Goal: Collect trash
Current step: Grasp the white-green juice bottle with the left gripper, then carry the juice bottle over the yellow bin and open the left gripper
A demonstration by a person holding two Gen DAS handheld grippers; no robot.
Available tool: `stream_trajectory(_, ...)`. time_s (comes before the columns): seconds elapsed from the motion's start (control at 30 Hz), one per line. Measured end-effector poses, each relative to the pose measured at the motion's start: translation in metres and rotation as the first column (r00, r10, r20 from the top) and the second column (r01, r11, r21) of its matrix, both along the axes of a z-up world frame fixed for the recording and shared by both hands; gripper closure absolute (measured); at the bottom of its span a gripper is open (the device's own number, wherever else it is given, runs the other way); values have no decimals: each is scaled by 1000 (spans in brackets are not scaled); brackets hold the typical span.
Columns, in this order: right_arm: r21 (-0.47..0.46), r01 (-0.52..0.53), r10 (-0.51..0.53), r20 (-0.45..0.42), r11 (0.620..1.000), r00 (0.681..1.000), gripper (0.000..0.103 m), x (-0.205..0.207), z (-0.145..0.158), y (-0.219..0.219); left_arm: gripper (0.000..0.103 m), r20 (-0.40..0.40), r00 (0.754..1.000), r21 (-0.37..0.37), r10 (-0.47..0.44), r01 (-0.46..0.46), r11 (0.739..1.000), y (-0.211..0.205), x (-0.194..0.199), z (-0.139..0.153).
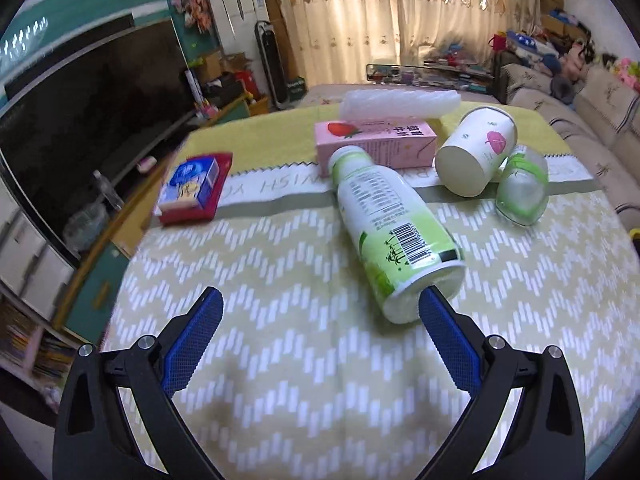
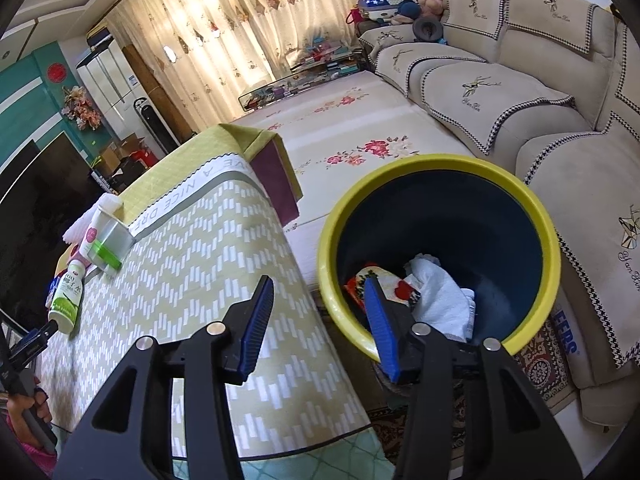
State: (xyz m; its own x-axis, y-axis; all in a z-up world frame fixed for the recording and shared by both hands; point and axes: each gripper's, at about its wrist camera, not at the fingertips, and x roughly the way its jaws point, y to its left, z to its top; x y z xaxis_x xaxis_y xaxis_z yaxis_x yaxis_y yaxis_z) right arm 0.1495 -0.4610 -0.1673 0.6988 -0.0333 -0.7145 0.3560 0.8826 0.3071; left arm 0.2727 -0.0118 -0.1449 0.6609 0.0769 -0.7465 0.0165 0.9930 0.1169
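The green-and-white bottle (image 1: 390,232) lies on its side mid-table, cup (image 1: 476,152) at its two o'clock; our left gripper (image 1: 320,308), jaws apart and empty, should straddle its base squarely; right gripper (image 2: 320,300) gapes empty above the bin (image 2: 440,168).

The left gripper (image 1: 320,300) points down at a slant, jaws spread wide, nothing between them; the right gripper (image 2: 318,292) slants down likewise, jaws apart and empty.

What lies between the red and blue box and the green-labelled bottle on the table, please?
Nothing: in the left wrist view, only bare tablecloth separates the red and blue box from the green-labelled bottle.
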Motion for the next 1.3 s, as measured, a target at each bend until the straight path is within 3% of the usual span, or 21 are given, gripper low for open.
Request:
stream_trajectory(0.1,-3,-16,16,0,1000,1000,58,3,1,7,6,-9,999,-86,-33,32,996,9,-5,9)
stream_trajectory(0.23,-9,-30,30,1,1000,1000,58,5,4,13,6,-2,998,-125,-67,66,990,0,1,21)
stream_trajectory(0.33,-10,-30,30,2,999,1000,57,5,4,13,6,-52,996,-151,-76,67,986,-11,23,27)
stream_trajectory(0.5,5,-31,31,0,1000,1000,57,5,2,12,6,-131,991,-98,-14,1,995,-21,63,27)
stream_trajectory(0.67,25,-36,37,-8,999,999,57,7,-6,8,8,-260,966,-103,8,-36,994,-27,95,6)
stream_trajectory(0.83,39,-43,43,-10,998,999,57,6,-11,6,22,-348,937,-86,16,-49,995,-34,116,-14)
stream_trajectory(0.9,43,-42,42,-10,998,999,57,5,-12,4,36,-383,924,-95,14,-54,994,-34,122,-22)
stream_trajectory(0.93,45,-40,40,-10,998,999,57,5,-13,3,38,-399,917,-97,14,-57,994,-33,124,-25)
stream_trajectory(1.0,49,-36,36,-10,998,999,57,4,-14,0,50,-385,923,-90,2,-39,995,-35,125,-23)
stream_trajectory(1.3,60,-35,36,-10,998,999,57,1,-15,-4,52,-357,930,-123,-90,48,991,-32,91,-11)
